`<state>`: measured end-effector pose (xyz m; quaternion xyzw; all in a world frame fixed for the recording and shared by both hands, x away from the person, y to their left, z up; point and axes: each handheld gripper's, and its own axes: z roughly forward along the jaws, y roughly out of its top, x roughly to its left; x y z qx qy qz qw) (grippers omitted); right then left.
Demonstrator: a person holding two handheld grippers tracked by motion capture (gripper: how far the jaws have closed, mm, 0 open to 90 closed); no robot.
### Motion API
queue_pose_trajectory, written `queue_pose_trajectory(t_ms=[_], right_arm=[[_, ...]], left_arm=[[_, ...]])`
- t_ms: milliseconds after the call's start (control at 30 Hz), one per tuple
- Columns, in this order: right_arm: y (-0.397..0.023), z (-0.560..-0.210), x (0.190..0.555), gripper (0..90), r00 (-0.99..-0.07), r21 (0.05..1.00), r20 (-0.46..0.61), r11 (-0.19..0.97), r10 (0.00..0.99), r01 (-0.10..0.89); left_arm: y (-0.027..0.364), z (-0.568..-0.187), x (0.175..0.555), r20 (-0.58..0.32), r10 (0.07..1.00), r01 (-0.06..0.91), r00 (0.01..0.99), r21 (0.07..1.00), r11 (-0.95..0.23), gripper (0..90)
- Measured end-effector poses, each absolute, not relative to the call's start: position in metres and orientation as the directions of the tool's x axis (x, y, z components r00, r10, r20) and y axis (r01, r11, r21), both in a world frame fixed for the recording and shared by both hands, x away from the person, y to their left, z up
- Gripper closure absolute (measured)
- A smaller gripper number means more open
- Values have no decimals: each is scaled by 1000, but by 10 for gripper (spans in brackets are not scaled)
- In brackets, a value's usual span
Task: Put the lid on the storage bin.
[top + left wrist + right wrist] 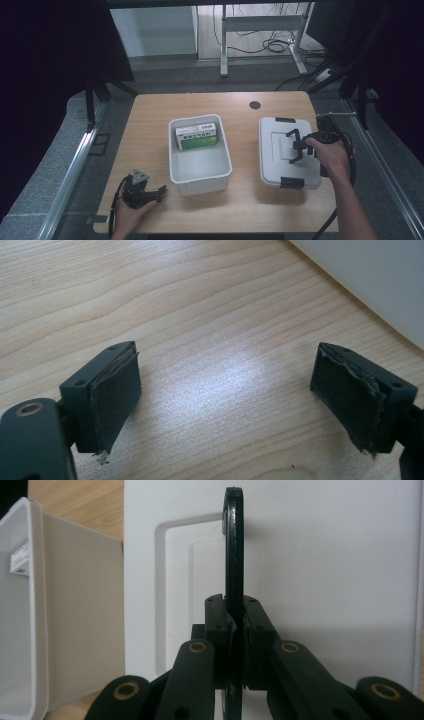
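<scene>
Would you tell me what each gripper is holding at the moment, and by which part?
The right gripper is shut on the lid, gripping its black handle. The left gripper is open over the table, holding nothing.

Left gripper [225, 390] seen along its own two black jaws, which stood wide apart with nothing between them. Worn dark pads [117, 390] faced each other, their edges frayed. Beneath lay the light wooden table [200, 305], its grain running across the frame. A white container wall [380, 280] crossed the upper right corner.
</scene>
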<state>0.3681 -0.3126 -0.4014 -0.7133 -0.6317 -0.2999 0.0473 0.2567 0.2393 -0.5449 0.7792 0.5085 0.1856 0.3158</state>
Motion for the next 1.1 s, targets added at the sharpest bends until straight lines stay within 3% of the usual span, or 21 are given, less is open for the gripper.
queue_pose_trajectory(t_ms=[1100], right_arm=[[-275,-369,348,846,-106,363,536,-115,837,925]], left_arm=[[239,-545,257,-30,910,674,414,682,-284,126]])
